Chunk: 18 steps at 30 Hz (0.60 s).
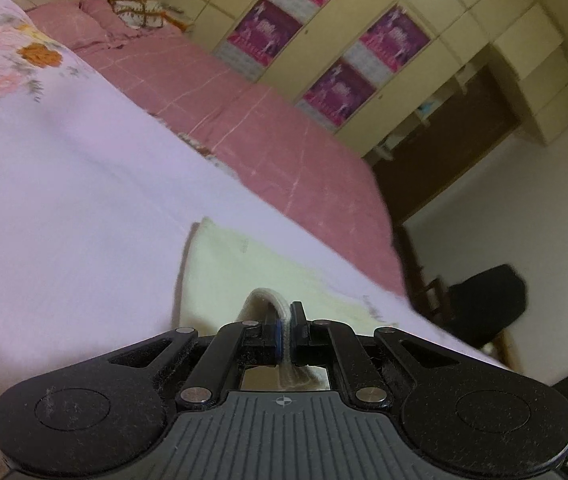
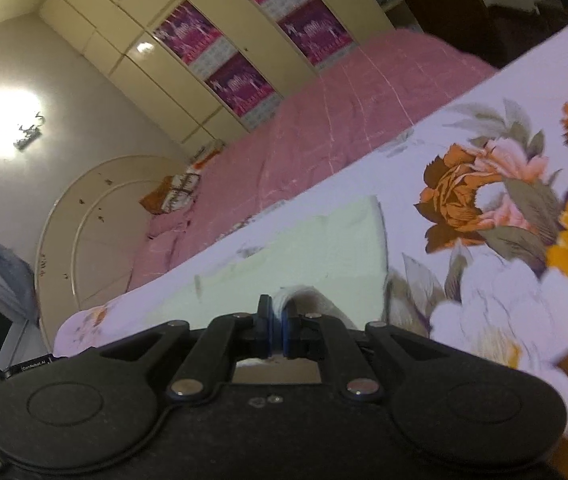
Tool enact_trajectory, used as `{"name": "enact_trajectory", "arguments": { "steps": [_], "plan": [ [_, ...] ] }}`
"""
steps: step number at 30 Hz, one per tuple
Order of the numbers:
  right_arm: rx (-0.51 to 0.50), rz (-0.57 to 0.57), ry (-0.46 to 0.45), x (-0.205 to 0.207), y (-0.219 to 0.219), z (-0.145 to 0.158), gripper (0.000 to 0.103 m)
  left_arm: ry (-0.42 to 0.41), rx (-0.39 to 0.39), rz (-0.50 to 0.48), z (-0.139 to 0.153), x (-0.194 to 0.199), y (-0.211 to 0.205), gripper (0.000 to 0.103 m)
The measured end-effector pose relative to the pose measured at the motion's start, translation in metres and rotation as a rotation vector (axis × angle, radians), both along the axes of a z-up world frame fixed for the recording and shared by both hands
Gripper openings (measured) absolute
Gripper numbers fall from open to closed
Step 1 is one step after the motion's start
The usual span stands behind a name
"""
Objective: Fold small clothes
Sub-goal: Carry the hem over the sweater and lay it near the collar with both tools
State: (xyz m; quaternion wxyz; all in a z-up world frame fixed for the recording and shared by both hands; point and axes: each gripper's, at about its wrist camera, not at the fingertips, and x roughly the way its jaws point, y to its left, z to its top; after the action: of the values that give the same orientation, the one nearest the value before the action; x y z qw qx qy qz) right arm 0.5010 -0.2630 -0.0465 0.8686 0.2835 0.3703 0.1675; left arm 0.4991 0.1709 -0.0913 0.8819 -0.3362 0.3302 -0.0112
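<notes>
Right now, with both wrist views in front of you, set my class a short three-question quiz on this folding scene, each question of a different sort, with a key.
1. True or false: the left gripper is open and holds nothing.
2. Multiple choice: the pale yellow cloth lies on A) a bare wooden table, B) the floral sheet, C) a black chair.
3. Fill in: beyond the floral sheet lies a ____ checked bedspread.

Key
1. False: it is shut on the cloth's edge, as is the right gripper.
2. B.
3. Pink.
</notes>
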Motion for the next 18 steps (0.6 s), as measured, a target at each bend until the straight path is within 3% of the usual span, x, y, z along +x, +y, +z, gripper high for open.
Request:
{"name": "enact_trajectory", "arguments": {
  "steps": [5, 6, 7, 8, 9, 10, 13, 17, 18],
  "plan": [
    [0.04, -0.013, 0.078, 0.045, -0.005, -0.028, 0.006, 0.01, -0.001, -0.019, -0.019, 0.037, 0.001, 0.005],
    [0.056, -0.011, 0.096, 0.053, -0.006, -0.034, 0.01, 0.006, 0.0, -0.003, -0.021, 0.039, 0.004, 0.005],
    [0.061, -0.012, 0.085, 0.057, -0.006, -0.037, 0.017, 0.013, -0.014, 0.001, -0.022, 0.043, 0.006, 0.013],
    [0.058, -0.022, 0.061, 0.059, -0.007, -0.038, 0.025, 0.0, -0.033, 0.0, -0.024, 0.043, 0.009, 0.05],
    [0.054, -0.039, 0.04, 0.058, -0.008, -0.037, 0.043, -0.032, -0.025, 0.016, -0.021, 0.039, 0.01, 0.076],
    [0.047, -0.061, 0.008, 0.056, -0.009, -0.035, 0.053, -0.071, 0.025, 0.048, -0.017, 0.034, 0.01, 0.098],
    [0.042, -0.053, -0.064, 0.047, -0.011, -0.029, 0.05, -0.102, 0.089, 0.004, -0.012, 0.035, 0.01, 0.093],
    [-0.081, -0.005, -0.117, 0.041, -0.007, -0.024, 0.039, -0.053, 0.26, -0.133, -0.014, 0.05, -0.007, 0.057],
    [-0.121, 0.014, -0.118, 0.041, -0.003, -0.024, 0.037, -0.045, 0.295, -0.16, -0.014, 0.053, -0.011, 0.054]
  ]
}}
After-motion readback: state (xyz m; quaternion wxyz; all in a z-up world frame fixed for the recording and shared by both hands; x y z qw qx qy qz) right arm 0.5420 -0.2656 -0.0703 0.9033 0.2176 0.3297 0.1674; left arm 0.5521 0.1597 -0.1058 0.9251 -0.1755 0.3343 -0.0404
